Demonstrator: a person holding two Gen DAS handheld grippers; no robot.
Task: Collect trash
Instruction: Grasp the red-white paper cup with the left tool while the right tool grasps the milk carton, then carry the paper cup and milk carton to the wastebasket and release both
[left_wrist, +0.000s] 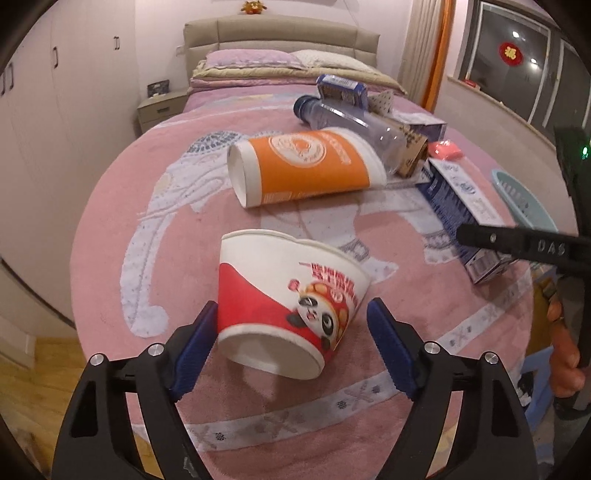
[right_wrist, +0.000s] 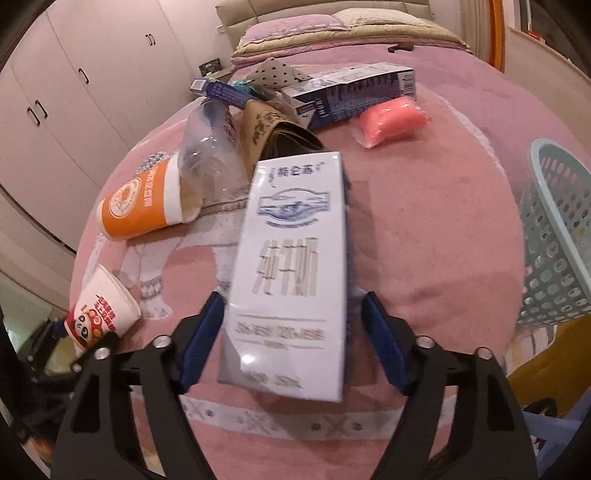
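A white and red panda paper cup (left_wrist: 288, 306) lies on its side on the pink bedspread (left_wrist: 147, 177), between the fingers of my left gripper (left_wrist: 291, 336). The jaws are open; the left pad touches the cup, the right one stands apart. It also shows in the right wrist view (right_wrist: 98, 314). My right gripper (right_wrist: 291, 332) is open around a white milk carton (right_wrist: 291, 266) lying on the bed, pads not touching it. An orange paper cup (left_wrist: 306, 166), a clear plastic bottle (left_wrist: 351, 122) and blue boxes (right_wrist: 354, 92) lie behind.
A light blue plastic basket (right_wrist: 554, 236) stands at the bed's right edge. A pink packet (right_wrist: 391, 120) and a brown paper bag (right_wrist: 273, 133) lie among the trash. Wardrobes (left_wrist: 44, 110) line the left wall. Pillows (left_wrist: 251, 59) and headboard are at the far end.
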